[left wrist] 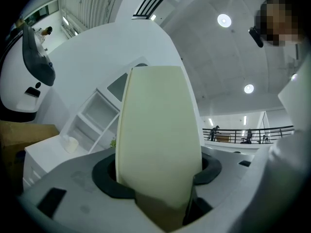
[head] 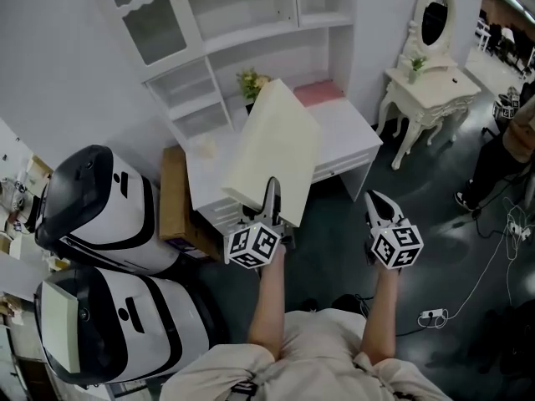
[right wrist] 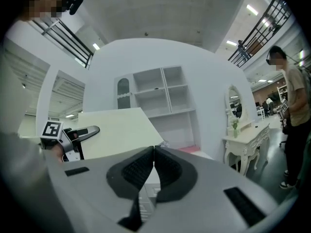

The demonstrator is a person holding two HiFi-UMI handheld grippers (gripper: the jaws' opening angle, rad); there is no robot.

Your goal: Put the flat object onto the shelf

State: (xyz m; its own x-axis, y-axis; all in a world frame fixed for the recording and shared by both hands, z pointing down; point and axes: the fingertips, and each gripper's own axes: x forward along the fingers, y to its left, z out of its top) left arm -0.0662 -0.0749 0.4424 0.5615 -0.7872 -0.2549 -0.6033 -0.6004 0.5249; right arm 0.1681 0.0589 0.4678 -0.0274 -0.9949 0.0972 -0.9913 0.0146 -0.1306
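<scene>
The left gripper (head: 272, 195) grips the lower edge of the cream, flat rectangular board (head: 272, 144), its jaws well apart with a pad pressed on each side. The board stands tilted in the air above the near edge of the white surface (head: 355, 132), with its top corner near the small potted plant (head: 251, 83) and below the open compartments of the white shelf unit (head: 251, 23). The right gripper (head: 378, 203) hangs beside it with its jaws pressed together on nothing, over dark floor (head: 334, 232). A brown cardboard box (head: 174, 199) sits against the surface's left edge.

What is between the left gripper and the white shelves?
The cream flat board, clamped in the left gripper, juts toward the shelves; the head view and left gripper view both show it.
</scene>
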